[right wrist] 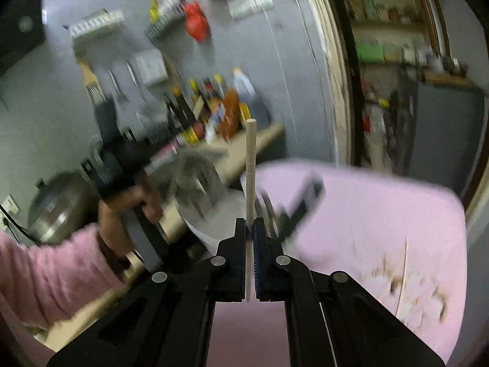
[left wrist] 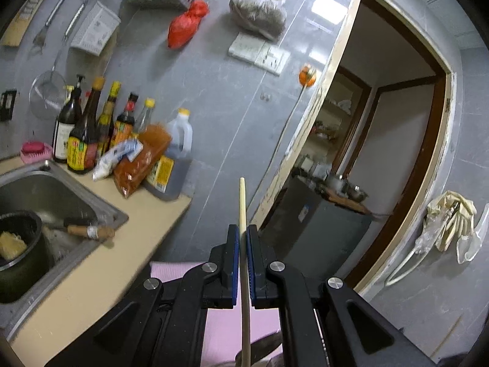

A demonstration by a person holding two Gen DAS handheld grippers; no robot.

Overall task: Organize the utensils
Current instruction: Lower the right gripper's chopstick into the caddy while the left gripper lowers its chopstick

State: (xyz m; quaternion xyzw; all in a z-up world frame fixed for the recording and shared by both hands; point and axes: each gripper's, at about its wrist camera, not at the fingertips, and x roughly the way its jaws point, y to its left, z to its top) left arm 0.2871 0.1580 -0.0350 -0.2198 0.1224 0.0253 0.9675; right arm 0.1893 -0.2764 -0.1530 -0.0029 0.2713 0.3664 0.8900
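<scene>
In the left wrist view my left gripper [left wrist: 243, 229] is shut on a pale wooden stick [left wrist: 242, 195]. The stick runs up between the blue pads [left wrist: 234, 244] and ends above them; its lower end is hidden under the gripper. In the right wrist view my right gripper [right wrist: 250, 223] is shut on a pale chopstick [right wrist: 250, 159] that stands straight up from the jaws. Below it lies a pink mat [right wrist: 366, 214] with a thin stick [right wrist: 404, 275] on it. This view is heavily blurred.
A steel sink [left wrist: 101, 211] sits at the left with a dark pot [left wrist: 21, 244] and a wooden-handled knife [left wrist: 88, 229] in it. Sauce bottles [left wrist: 88, 128] line the beige counter [left wrist: 91, 275]. A hand in a pink sleeve [right wrist: 122, 217] is at left. A doorway [left wrist: 382, 153] opens at right.
</scene>
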